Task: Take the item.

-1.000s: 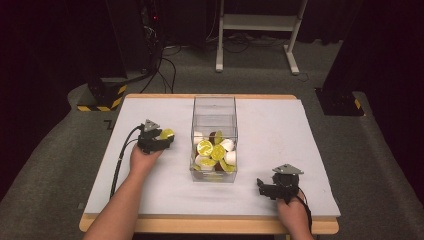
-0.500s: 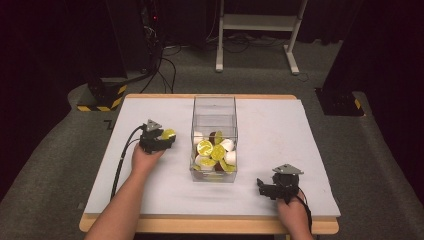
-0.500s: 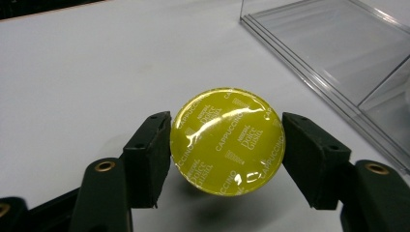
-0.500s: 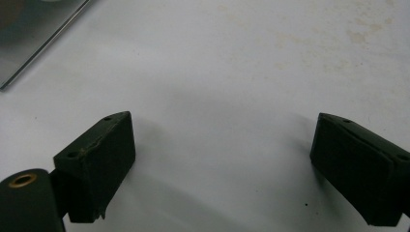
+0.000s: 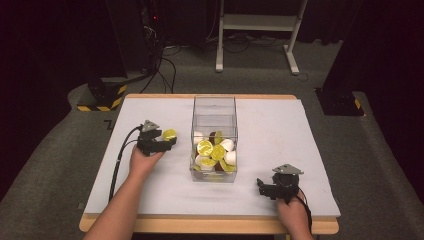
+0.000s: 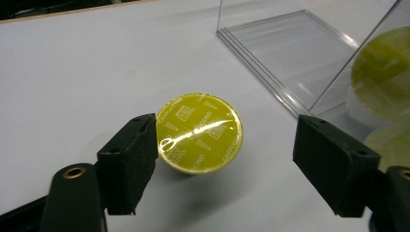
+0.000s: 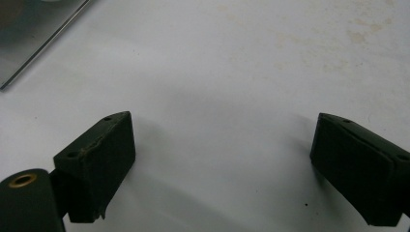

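Note:
A yellow foil-topped capsule lies on the white table, left of a clear plastic box. My left gripper stands open around the capsule; one jaw is at its left edge and the other stands well clear on the box side. Several yellow, white and brown capsules are piled in the near end of the box. My right gripper rests open near the table's front right, with only bare table between its jaws.
The white table top has a wooden front edge. The far half of the box holds nothing. A corner of the box shows in the right gripper view. Cables and stands are on the floor behind the table.

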{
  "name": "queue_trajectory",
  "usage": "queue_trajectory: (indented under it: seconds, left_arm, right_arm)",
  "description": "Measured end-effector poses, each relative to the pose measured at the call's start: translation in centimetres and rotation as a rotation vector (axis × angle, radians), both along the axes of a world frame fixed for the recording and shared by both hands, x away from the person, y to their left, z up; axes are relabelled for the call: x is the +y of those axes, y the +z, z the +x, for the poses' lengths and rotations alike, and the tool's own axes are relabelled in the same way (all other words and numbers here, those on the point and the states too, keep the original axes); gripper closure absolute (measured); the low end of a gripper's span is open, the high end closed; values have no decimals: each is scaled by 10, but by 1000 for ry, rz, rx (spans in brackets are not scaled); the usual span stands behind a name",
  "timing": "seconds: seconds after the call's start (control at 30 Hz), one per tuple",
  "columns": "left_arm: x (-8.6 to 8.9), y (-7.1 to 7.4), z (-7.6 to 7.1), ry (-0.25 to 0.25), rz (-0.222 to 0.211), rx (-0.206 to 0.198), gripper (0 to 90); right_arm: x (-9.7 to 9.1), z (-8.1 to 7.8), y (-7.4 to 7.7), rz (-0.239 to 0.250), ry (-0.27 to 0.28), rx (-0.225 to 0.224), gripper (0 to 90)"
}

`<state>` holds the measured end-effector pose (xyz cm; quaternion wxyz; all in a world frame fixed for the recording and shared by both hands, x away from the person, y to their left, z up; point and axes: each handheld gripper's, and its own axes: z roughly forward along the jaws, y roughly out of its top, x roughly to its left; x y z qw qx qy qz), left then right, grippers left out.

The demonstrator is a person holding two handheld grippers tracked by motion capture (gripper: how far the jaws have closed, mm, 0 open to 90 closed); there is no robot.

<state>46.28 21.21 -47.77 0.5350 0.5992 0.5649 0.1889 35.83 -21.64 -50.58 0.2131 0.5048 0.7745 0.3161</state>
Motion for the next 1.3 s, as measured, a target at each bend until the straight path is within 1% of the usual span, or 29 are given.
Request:
queue_trajectory:
  seconds: [0.13,0.2,0.27,0.33,0.5,0.6,0.67,0.77,0.8,0.83,0.93,0.97,1.03,1.17,1.23,1.3]
  left_arm:
    - [0,4,-11,0,8,4,255]
    - [2,6,-16,-3,-6,5,254]
    - [3,9,-21,-5,-8,-1,254]
    - [5,10,-27,-12,2,-4,254]
    - [11,10,-38,-19,-10,-1,257]
    - [15,9,-44,-25,-5,-1,258]
    - [19,8,-49,-26,-13,-4,260]
    - [23,7,-56,-36,-12,-2,261]
    - [23,7,-58,-32,-28,-4,261]
    - [25,7,-60,-41,-16,-2,261]
    - [27,6,-67,-44,-27,-5,261]
    - [29,5,-69,-53,-17,-3,261]
    - [32,4,-73,-65,-31,1,260]
    - [36,0,-81,-80,-14,3,259]
    - [37,-3,-84,-80,-11,7,259]
    - [39,-7,-88,-81,1,14,257]
  right_arm:
    - [0,0,0,0,0,-1,85]
    - [0,0,0,0,0,-1,86]
    - [0,0,0,0,0,-1,85]
    - [0,0,0,0,0,-1,86]
    - [0,0,0,0,0,0,86]
    - [0,0,0,0,0,0,86]
    - [0,0,0,0,0,0,86]
    - [0,0,0,0,0,-1,86]
    - [0,0,0,0,0,0,85]
    - [0,0,0,0,0,-1,85]
    - [0,0,0,0,0,-1,86]
    - [0,0,0,0,0,-1,85]
    - [0,0,0,0,0,0,86]
    - [0,0,0,0,0,-1,85]
    - [0,0,0,0,0,-1,85]
    - [0,0,0,0,0,0,85]
